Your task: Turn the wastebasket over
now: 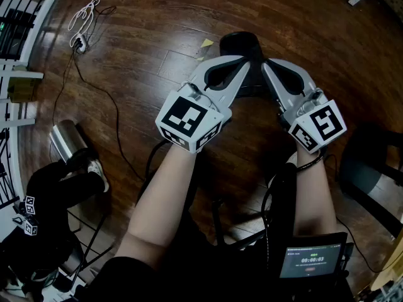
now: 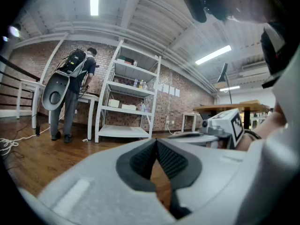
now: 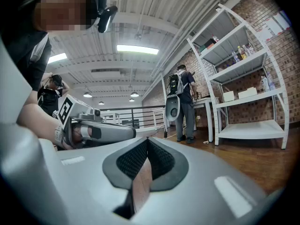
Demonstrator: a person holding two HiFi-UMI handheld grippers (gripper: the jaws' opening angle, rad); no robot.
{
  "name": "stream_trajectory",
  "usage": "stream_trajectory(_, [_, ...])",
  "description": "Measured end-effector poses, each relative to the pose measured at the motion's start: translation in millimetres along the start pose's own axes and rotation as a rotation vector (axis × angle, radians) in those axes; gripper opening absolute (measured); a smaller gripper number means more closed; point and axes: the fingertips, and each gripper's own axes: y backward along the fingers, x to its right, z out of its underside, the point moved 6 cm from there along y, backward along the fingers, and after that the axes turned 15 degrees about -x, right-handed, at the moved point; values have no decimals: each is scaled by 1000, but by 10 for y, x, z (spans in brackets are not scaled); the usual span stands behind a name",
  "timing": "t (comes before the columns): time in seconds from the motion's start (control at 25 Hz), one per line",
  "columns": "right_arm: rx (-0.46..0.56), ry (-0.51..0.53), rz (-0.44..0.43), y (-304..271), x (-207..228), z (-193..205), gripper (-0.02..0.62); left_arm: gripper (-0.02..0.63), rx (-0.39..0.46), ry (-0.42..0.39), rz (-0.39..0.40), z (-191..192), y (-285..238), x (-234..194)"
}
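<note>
**Both sets of jaws shut, nothing grabbed**

Left gripper (image 1: pixel 243 61) and right gripper (image 1: pixel 269 66) are each pinched together on nothing, side by side, tips angled inward. The black wastebasket (image 1: pixel 240 42) sits on the wood floor (image 1: pixel 145 36) just past those tips, partly hidden behind them.

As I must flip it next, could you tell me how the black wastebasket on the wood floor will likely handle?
The black wastebasket looks like a smooth moulded shell, so probably light and stiff. The wood floor is glossy, so a push may slide it rather than tip it. Most of it is hidden, so this is tentative.
</note>
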Motion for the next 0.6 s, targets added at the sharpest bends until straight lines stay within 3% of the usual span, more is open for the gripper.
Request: stream_trajectory(0.6, [32, -69, 43, -195, 252, -90, 11, 3, -3, 12, -13, -86, -102, -216])
